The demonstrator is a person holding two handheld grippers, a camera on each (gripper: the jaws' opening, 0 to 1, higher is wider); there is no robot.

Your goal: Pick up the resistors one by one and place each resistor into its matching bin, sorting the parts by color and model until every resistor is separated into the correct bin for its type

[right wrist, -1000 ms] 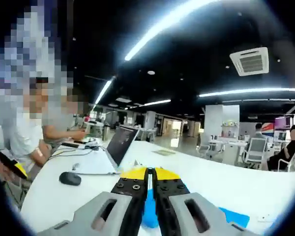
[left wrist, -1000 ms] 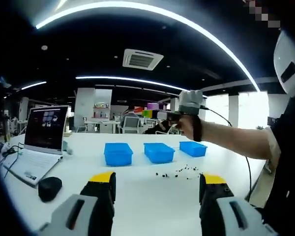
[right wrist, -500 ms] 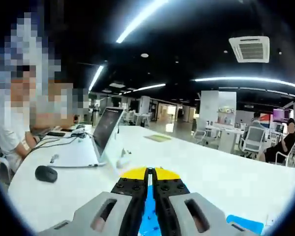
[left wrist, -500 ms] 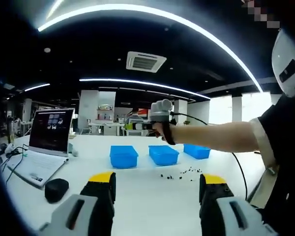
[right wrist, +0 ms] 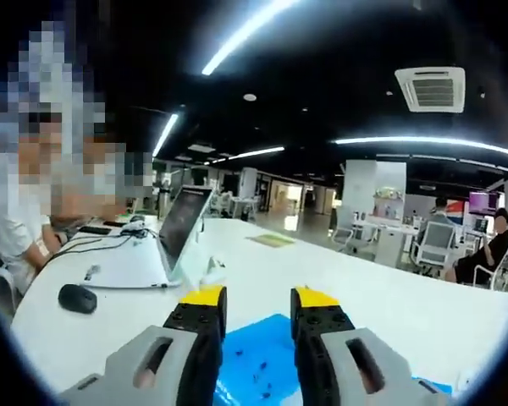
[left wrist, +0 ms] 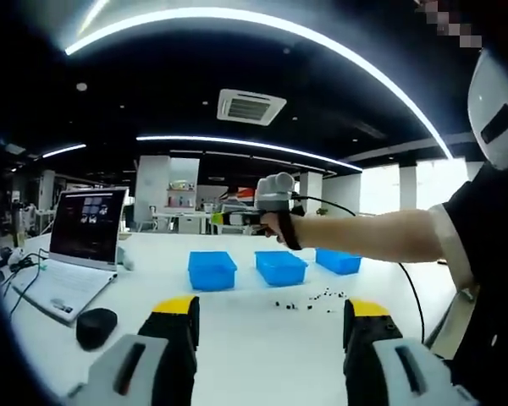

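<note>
Small dark resistors (right wrist: 258,370) lie in the blue plastic bin (right wrist: 252,355) under the spread right tongs (right wrist: 255,298); left tongs (left wrist: 271,310) spread above the white bench (left wrist: 237,338).

The counter (left wrist: 262,338) looks smooth, white and faintly glossy — ceiling light reflects softly on it. The three bins (left wrist: 280,266) look like bright blue plastic, matt-sided. Both grippers' fingers (right wrist: 195,330) are black with yellow tips — hard plastic by appearance.
</note>
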